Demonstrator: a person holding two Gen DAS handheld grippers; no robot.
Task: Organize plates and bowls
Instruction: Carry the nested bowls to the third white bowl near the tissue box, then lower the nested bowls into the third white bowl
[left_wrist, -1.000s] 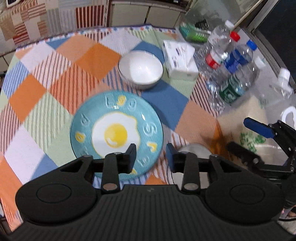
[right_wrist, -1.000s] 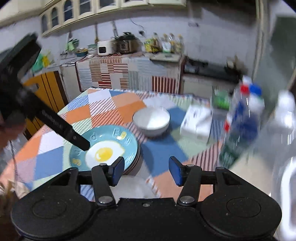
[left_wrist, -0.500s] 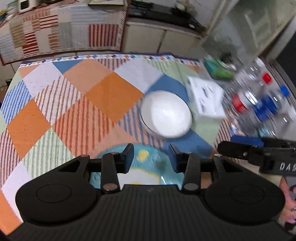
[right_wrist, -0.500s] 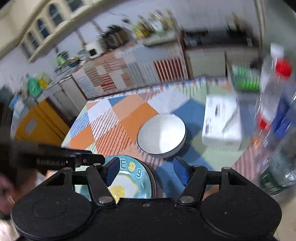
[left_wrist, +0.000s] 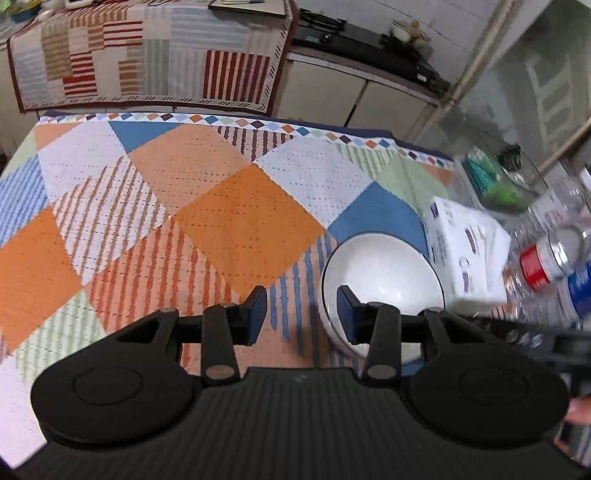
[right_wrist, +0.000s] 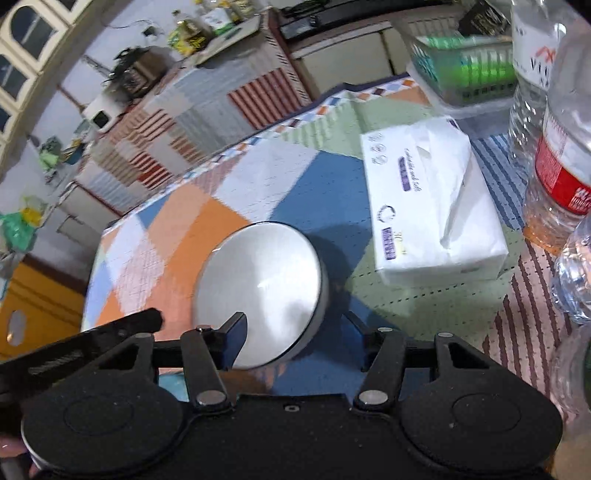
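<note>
Two grippers flank the white bowl (left_wrist: 382, 269): left gripper (left_wrist: 302, 314) jaws spread, empty, straddling its near-left rim; right gripper (right_wrist: 295, 341) jaws closing, empty, rim between them.

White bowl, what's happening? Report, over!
Left tool open, empty. Right tool closing, astride round white ceramic bowl's rim. White tissue pack close beside it.

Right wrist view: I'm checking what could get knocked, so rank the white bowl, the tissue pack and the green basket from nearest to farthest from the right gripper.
1. White bowl: lower centre, its near rim between the jaws of the right gripper, which are closing.
2. Tissue pack: right of the bowl, further back.
3. Green basket: far edge, upper right.
</note>
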